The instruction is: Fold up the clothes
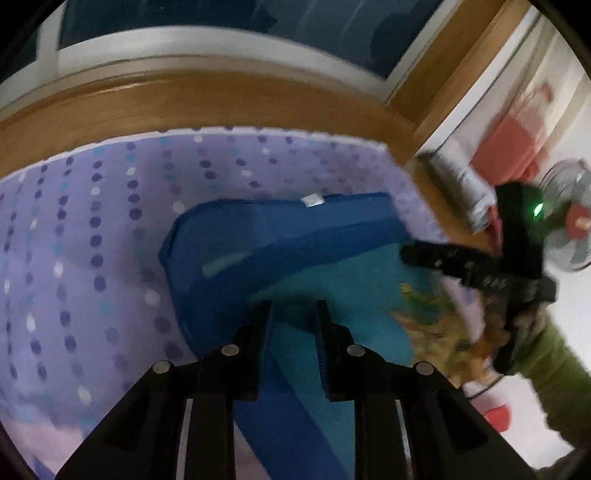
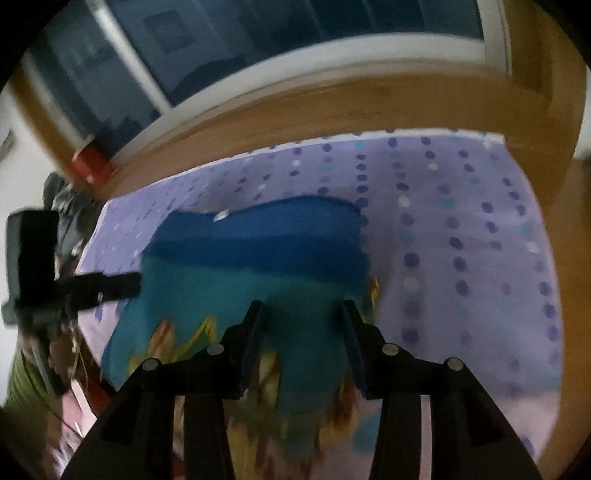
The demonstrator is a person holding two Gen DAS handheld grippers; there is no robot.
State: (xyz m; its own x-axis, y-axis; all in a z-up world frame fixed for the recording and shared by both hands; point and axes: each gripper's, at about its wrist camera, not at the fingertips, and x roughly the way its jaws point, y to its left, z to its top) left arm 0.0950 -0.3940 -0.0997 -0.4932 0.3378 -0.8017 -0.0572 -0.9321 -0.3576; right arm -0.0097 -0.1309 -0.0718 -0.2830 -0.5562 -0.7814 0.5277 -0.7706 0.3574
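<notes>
A blue and teal garment (image 1: 280, 236) with a yellow-orange print lies partly folded on a lilac dotted sheet (image 1: 92, 229). A small white label (image 1: 312, 200) shows near its far edge. My left gripper (image 1: 293, 314) hovers over the garment's near part; its pads stand a little apart, with teal cloth showing through the gap. In the right wrist view the same garment (image 2: 258, 240) lies under my right gripper (image 2: 301, 310), whose jaws stand wide with nothing pressed between them. The right gripper (image 1: 410, 254) reaches in at the garment's right edge. The left gripper (image 2: 135, 282) is at its left edge.
A wooden frame (image 1: 221, 99) and a dark window (image 1: 221, 22) run along the far side of the sheet. Beyond the sheet's right corner stand a fan (image 1: 569, 221), a grey roll (image 1: 461, 184) and red items (image 1: 509, 147). A green sleeve (image 1: 554, 376) holds the right gripper.
</notes>
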